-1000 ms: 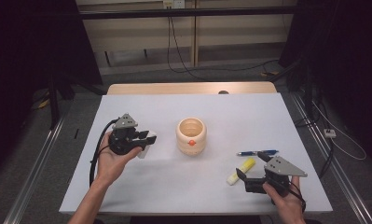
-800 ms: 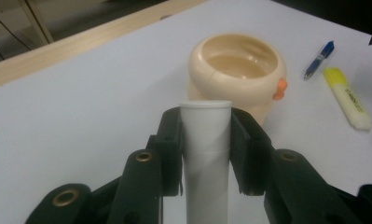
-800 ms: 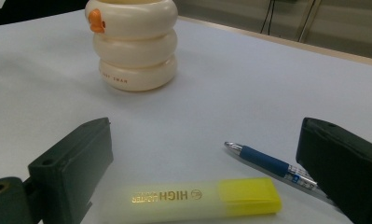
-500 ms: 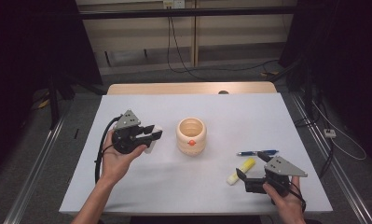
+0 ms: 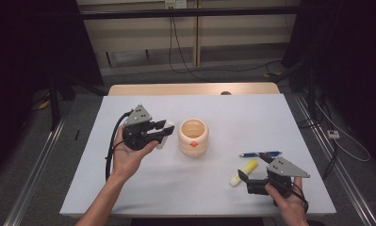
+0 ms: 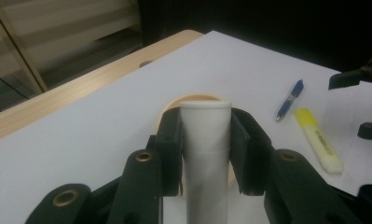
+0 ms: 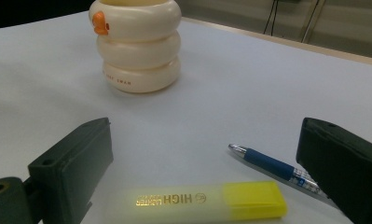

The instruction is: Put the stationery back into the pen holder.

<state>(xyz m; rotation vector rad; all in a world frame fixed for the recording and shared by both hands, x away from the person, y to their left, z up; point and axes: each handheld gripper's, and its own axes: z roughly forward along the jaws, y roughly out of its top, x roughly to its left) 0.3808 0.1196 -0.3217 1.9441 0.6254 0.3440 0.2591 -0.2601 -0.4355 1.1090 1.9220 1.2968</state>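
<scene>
**White tube held beside the cream holder**

The left gripper [image 5: 160,133] has its fingers [image 6: 170,140] closed on a white cylindrical plastic tube [image 6: 206,154], lifted clear of the white desk [image 5: 232,188] just beside the cream ringed pen holder with an orange dot [image 5: 193,137], probably so it can drop into the open top. The right gripper [image 5: 243,177] rests low on the desk, fingers [image 7: 76,161] wide apart and empty, framing a yellow highlighter pen [image 7: 207,199], likely the next pick. A blue ballpoint pen [image 5: 260,154] lies just beyond.
</scene>
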